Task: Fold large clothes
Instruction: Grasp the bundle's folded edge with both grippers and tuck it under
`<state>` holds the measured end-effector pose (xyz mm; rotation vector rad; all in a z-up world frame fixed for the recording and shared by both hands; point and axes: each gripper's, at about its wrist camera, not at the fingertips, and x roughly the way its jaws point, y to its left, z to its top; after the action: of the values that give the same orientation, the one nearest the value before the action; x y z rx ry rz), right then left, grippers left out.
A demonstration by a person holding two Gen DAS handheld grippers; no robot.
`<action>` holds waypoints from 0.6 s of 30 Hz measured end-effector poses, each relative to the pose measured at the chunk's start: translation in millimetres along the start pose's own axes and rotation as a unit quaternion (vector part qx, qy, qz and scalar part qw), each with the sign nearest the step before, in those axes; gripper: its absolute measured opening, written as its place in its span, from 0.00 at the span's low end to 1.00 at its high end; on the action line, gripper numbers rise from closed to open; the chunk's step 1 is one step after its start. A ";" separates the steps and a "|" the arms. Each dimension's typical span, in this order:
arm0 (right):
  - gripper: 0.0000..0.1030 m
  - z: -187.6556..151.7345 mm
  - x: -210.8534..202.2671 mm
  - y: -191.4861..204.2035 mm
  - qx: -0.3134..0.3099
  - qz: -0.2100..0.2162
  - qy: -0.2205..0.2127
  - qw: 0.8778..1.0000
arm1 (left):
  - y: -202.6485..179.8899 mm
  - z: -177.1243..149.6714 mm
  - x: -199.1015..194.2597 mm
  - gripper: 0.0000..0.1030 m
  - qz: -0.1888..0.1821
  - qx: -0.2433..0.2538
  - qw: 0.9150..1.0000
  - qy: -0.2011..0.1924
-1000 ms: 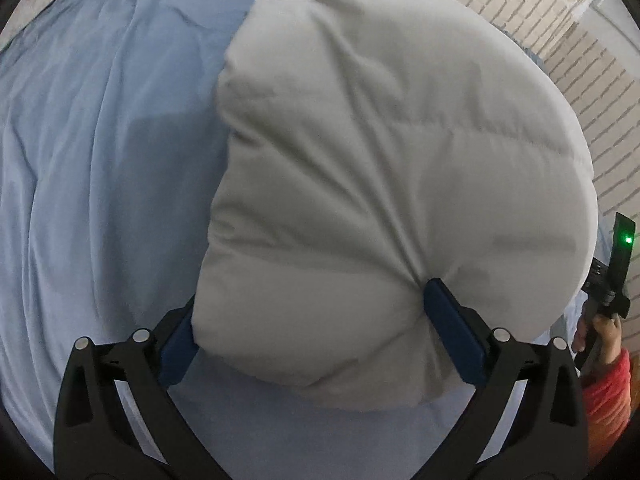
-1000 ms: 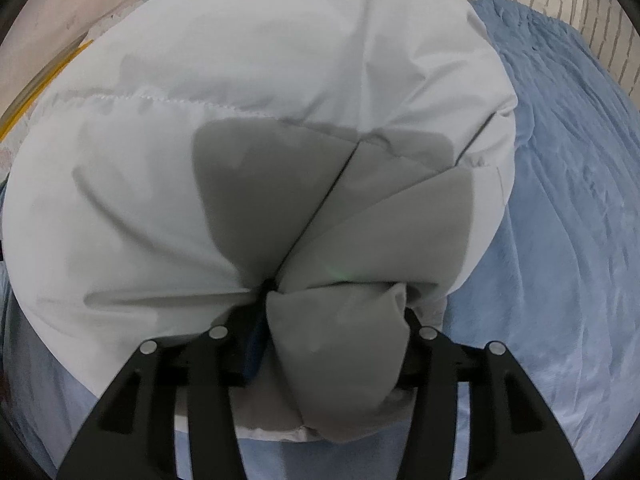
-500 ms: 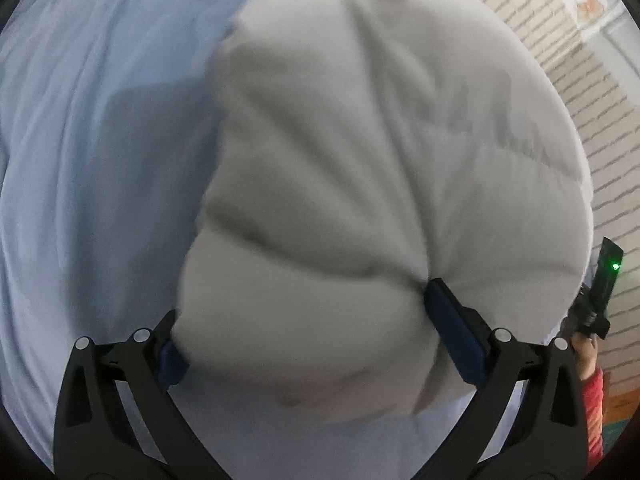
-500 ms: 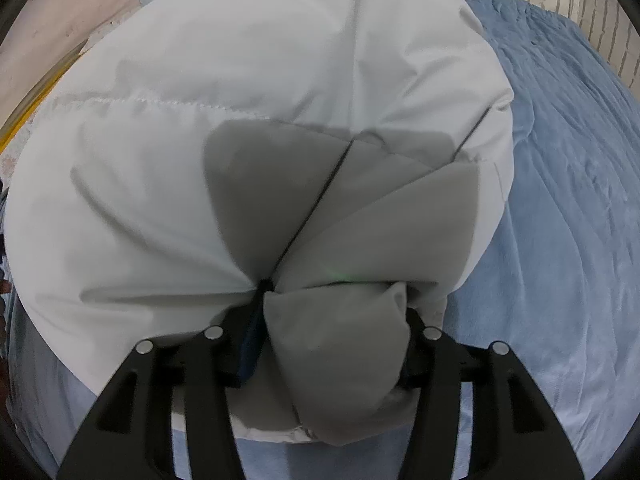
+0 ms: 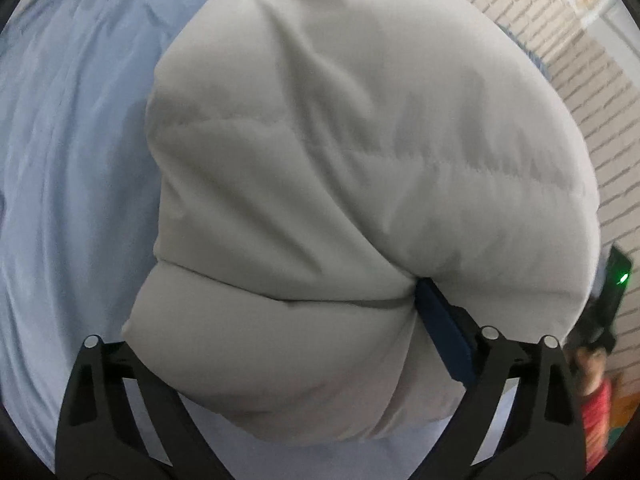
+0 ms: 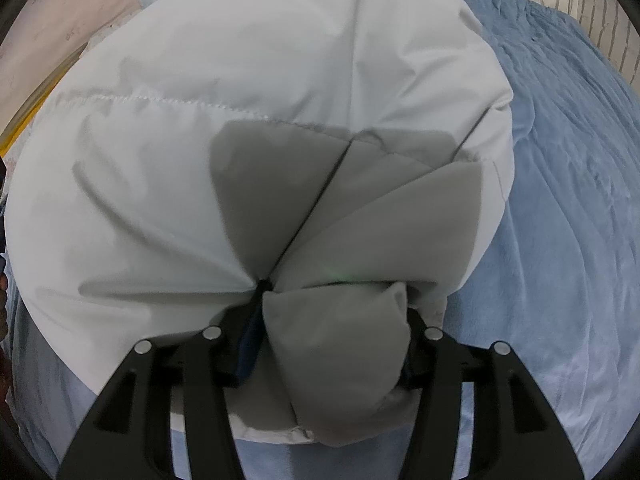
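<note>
Moved: jacket (image 5: 360,184) bulges closer to my left camera than a second ago.
Jacket: pale grey, puffy, bunched over the blue sheet (image 6: 560,240).
Left gripper (image 5: 276,344): pinching a thick fold.
Right gripper (image 6: 332,344): clamped on a darker grey fold.
Beyond: brick wall (image 5: 580,60).

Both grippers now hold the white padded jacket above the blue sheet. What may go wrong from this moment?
1. The left gripper bites a thick, puffy roll of the padded jacket; smooth fabric may slip out of such a wide bite.
2. The right gripper pinches only a small grey bunch, so that corner may pull free.
3. The bulk fills both views and hides the blue sheet, so the fold may land crooked.
</note>
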<state>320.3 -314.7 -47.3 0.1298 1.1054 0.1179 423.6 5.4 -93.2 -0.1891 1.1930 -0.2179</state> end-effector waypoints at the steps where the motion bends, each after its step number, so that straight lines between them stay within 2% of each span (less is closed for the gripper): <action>1: 0.53 -0.3 -0.2 -0.2 0.001 0.000 0.000 1.000 | -6.4 -1.1 -1.5 0.87 0.015 0.016 1.000 -0.006; 3: 0.53 -0.5 -0.6 -1.3 0.004 0.000 0.001 1.000 | -17.6 -3.7 -2.8 0.83 0.039 0.039 0.998 -0.014; 8: 0.52 7.4 1.7 0.4 0.002 -0.007 0.008 1.000 | -35.9 -0.7 -1.5 0.79 0.059 0.056 0.997 -0.013; 12: 0.52 14.1 3.3 4.0 0.005 -0.009 0.010 1.000 | -75.0 -7.0 5.1 0.79 0.069 0.060 0.996 -0.017; 16: 0.52 18.7 3.7 5.5 0.010 -0.008 0.011 1.000 | -88.0 -7.9 8.4 0.79 0.076 0.062 0.995 -0.017; 18: 0.50 20.7 5.3 2.3 0.028 0.001 0.012 1.000 | -95.5 -9.9 11.4 0.76 0.077 0.060 0.995 -0.018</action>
<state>341.1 -312.5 -42.5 0.1793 1.1340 0.0900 411.8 -89.9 -82.2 0.0035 1.1497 -0.1493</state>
